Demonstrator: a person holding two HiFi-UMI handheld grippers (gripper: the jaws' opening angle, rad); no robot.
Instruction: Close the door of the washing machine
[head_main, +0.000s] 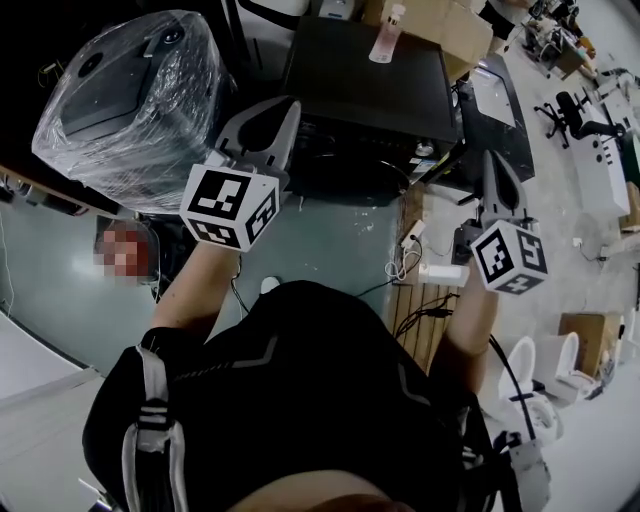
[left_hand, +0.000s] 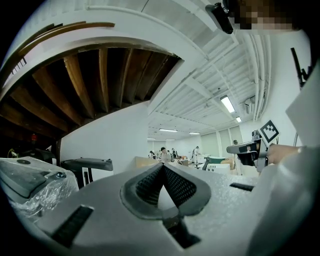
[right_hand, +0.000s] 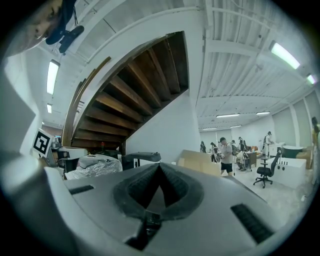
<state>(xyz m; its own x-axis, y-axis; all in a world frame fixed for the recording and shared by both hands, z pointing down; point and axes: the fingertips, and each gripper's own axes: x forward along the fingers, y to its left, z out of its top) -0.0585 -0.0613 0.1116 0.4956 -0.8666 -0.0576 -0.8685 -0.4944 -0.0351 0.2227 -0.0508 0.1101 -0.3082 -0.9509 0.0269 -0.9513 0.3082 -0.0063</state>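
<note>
Left tool (head_main: 277, 113) near plastic-wrapped machine (head_main: 125, 100)

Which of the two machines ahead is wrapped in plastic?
The grey machine at the left: clear film covers it, while the black machine in the middle stands unwrapped.

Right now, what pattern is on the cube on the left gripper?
Black-and-white square markers cover the cube; the head view shows it best.

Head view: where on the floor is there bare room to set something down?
Bare floor lies in front of the black appliance, between the left gripper and right gripper; more lies left, near the plastic-wrapped machine. It is crowded at the right, by the power strip and cables.
</note>
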